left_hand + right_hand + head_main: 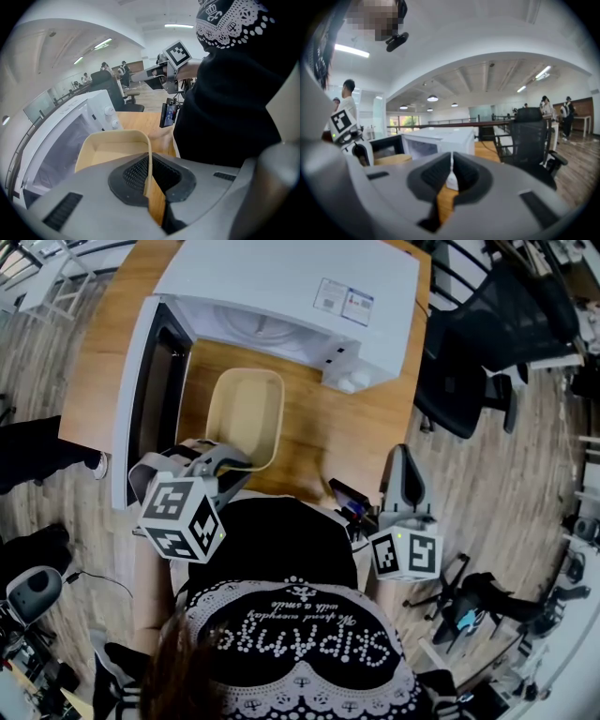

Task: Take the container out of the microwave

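A cream rectangular container [246, 413] rests on the wooden table [347, 437], just in front of the white microwave [281, 296], whose door [141, 399] hangs open to the left. My left gripper [232, 463] is shut on the container's near rim. In the left gripper view the thin cream wall [110, 150] runs straight between the pads of that gripper [149, 176]. My right gripper [401, 456] hovers over the table's near right corner, shut and empty. In the right gripper view its jaws [451, 176] meet with nothing between them, and the microwave [440, 140] shows beyond.
A small dark phone-like device [349, 498] stands at the table's near edge between the grippers. A black office chair [469, 362] stands right of the table. A drone-like black object [469, 601] lies on the wooden floor at lower right. The person's dark shirt fills the bottom.
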`<state>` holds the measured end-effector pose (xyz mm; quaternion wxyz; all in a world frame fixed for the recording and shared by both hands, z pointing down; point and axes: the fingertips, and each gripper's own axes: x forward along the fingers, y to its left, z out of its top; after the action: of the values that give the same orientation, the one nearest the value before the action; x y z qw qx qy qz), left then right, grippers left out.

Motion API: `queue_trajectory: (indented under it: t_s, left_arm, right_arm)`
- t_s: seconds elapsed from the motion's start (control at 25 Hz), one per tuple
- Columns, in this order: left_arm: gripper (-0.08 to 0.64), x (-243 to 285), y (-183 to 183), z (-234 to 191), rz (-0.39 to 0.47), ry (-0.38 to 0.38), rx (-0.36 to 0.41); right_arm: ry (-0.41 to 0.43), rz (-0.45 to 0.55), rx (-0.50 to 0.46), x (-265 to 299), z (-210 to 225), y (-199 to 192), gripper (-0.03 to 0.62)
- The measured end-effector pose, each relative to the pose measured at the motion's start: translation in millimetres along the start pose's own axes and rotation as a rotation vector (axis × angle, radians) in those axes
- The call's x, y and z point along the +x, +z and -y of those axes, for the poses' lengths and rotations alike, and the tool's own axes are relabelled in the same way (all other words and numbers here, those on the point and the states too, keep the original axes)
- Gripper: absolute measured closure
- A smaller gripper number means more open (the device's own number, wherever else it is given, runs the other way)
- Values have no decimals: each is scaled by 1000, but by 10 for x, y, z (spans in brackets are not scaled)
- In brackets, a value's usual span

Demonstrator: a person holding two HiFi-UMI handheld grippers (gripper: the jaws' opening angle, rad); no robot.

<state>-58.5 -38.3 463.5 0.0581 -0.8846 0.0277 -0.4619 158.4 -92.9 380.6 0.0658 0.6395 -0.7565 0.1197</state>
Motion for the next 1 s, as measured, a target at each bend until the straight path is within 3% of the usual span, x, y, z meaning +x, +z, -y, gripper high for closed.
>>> queue_trajectory:
  t_s: [1.0]
  left_arm:
    - [517, 66, -36, -51, -5, -11, 24]
  right_arm:
    - [1, -37, -27, 84, -40, -27, 557]
